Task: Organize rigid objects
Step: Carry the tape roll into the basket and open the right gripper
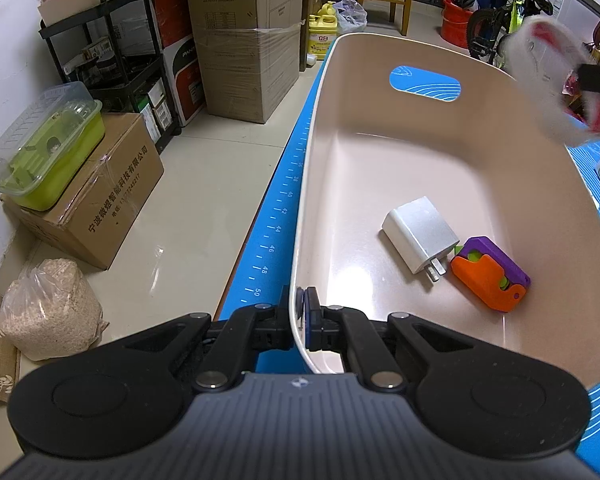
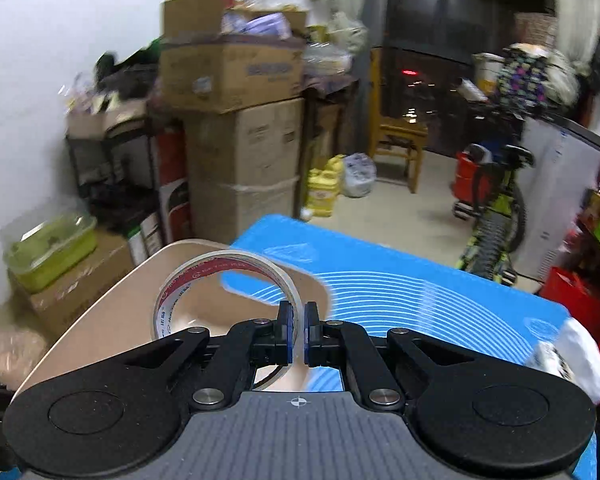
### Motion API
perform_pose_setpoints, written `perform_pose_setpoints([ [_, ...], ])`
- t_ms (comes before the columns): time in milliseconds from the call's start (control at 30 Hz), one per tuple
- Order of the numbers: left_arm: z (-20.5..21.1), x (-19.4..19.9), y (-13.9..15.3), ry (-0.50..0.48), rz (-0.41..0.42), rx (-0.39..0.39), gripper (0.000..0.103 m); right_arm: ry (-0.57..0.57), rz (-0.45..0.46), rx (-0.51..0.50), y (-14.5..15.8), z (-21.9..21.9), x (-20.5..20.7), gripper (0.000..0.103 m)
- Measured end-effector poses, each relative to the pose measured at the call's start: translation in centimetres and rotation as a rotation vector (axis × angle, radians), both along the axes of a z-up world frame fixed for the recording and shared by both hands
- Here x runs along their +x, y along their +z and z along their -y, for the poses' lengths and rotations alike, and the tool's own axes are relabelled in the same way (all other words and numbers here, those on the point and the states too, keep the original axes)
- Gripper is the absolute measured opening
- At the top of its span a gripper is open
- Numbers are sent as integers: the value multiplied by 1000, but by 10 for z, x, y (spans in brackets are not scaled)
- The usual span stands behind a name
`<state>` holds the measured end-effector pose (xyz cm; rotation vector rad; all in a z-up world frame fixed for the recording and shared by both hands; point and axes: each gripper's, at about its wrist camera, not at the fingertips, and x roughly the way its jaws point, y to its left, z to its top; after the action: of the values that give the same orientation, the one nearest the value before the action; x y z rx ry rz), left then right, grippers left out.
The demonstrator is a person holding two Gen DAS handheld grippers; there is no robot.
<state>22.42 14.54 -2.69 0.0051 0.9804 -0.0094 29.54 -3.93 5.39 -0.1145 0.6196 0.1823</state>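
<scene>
Bin [image 1: 380, 128] sits at the counter's left edge on the blue mat [image 1: 276, 216]; left gripper [image 1: 302, 312] is clenched on the bin's near rim, one pad outside and one inside the wall, holding it steady. Inside, near the bin's near-right corner: white charger [image 1: 418, 234] with prongs toward the camera, touching the orange-purple toy [image 1: 490, 272] just beside it on the right. Rest of the bin floor is bare.

Right gripper [image 2: 299, 332] grasps a tape roll [image 2: 224, 292] by its band, jaws nearly shut with the thin wall pinched between the pads, ring standing on edge and its hole facing sideways. In the left view the roll [image 1: 556, 76] is blurred, up in the air just past the bin's far-right rim. From the right view the bin [image 2: 112, 312] lies down and left of the roll. Right hand is the one that matters; likely next move is carry left over the rim, then lower and release. Roll could clip the rim.
</scene>
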Motion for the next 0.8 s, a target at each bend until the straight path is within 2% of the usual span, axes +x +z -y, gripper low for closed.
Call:
perform_pose_setpoints([
  [200,0,0,0,0,0,0,6,86,-116,-72,-29,-48,26,17],
  [367,0,0,0,0,0,-1,6,140,-213,-141,-58,-75,32,17],
  [633,1,0,-1,0,0,0,6,214,-288,-246,-81,-101,35,17],
  [800,1,1,-1,-1,0,3,6,220,-358,-298,-95,-106,40,17],
])
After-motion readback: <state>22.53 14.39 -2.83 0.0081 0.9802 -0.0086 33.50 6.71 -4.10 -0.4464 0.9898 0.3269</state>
